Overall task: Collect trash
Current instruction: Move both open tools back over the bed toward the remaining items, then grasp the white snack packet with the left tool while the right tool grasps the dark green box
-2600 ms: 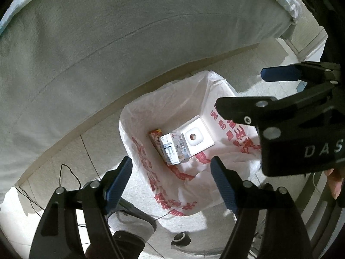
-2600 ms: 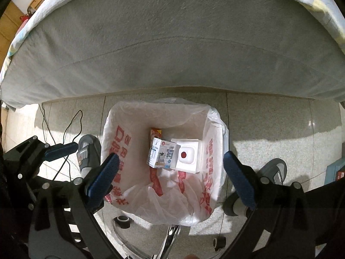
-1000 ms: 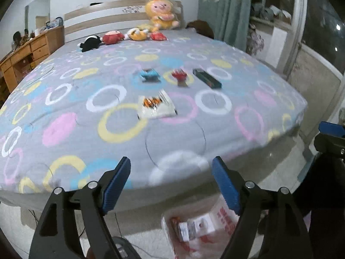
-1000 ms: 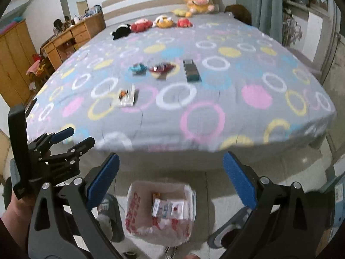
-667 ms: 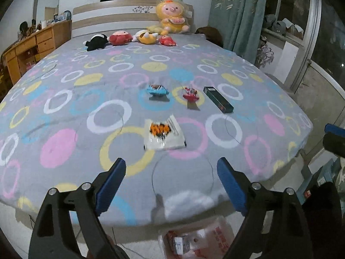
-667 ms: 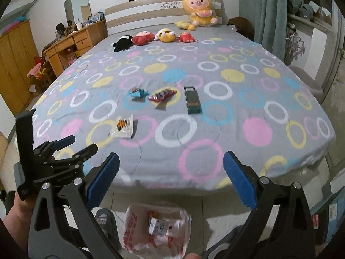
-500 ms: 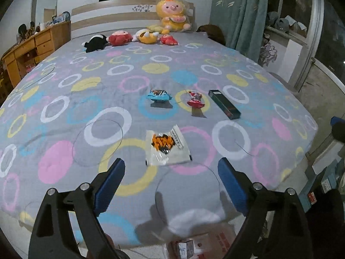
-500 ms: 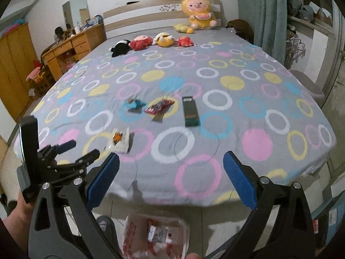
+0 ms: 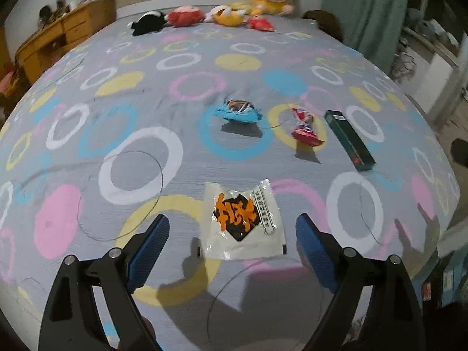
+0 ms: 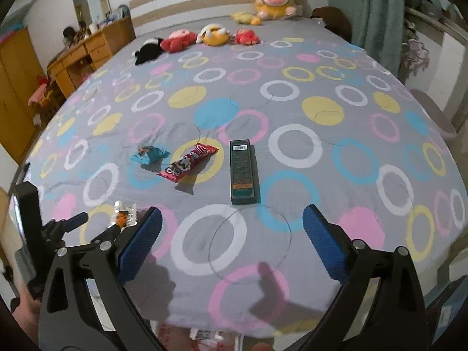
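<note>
Four pieces of trash lie on the bed. Dead ahead of the left gripper, between its blue pads but not touched by them, is a white wrapper with orange print; its jaws have just been opening and stand wide apart, empty. Farther ahead of it sit a blue wrapper, a red wrapper and a dark green box, the box nearest the right gripper, just beyond its tips. That one's jaws are also spread with nothing in them.

Likely trouble: the white wrapper is flat and slick (a thin film on soft bedding), so closing pads may slide over it or pinch the sheet instead. Coming down too shallow would push it away. The trash bag peeks below the bed's near edge, behind both grippers, so a loose hold could drop the wrapper on the way back.
</note>
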`<state>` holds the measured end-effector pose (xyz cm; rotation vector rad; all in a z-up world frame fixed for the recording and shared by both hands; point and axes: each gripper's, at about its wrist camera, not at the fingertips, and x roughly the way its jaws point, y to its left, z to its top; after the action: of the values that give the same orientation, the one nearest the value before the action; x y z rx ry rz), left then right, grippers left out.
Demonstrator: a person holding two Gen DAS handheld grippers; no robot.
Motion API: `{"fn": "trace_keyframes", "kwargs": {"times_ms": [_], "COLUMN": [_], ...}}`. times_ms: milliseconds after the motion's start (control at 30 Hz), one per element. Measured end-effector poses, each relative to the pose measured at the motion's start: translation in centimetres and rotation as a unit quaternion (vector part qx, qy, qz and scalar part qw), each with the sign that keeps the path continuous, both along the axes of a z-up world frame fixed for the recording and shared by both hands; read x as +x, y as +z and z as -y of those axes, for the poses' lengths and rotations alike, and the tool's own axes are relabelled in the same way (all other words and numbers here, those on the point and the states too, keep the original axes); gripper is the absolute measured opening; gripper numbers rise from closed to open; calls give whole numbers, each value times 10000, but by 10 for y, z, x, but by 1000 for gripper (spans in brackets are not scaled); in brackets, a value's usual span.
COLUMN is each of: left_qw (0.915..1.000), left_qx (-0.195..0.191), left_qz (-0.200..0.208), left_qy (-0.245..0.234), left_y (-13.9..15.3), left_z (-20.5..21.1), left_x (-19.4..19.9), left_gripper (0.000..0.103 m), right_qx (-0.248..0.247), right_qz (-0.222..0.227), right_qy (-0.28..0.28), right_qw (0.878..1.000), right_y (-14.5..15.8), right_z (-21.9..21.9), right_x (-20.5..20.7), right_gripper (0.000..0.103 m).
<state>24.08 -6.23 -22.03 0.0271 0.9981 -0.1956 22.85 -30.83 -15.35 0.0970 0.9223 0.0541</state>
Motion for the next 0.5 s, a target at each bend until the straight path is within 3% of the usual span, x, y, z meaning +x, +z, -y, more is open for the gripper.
{"fn": "trace_keyframes", "kwargs": {"times_ms": [500], "left_qw": [9985], "left_qx": [497], "left_qz": [-203], "left_qy": [109], "left_y": [-30], "left_z": [20], "left_x": [28], "left_gripper": [86], "right_qx": [-226], "right_qz": [-648], "right_qy": [53], "right_qw": [9976], "right_y": [-73], "right_z": [0], "right_x": [78], "right_gripper": [94]}}
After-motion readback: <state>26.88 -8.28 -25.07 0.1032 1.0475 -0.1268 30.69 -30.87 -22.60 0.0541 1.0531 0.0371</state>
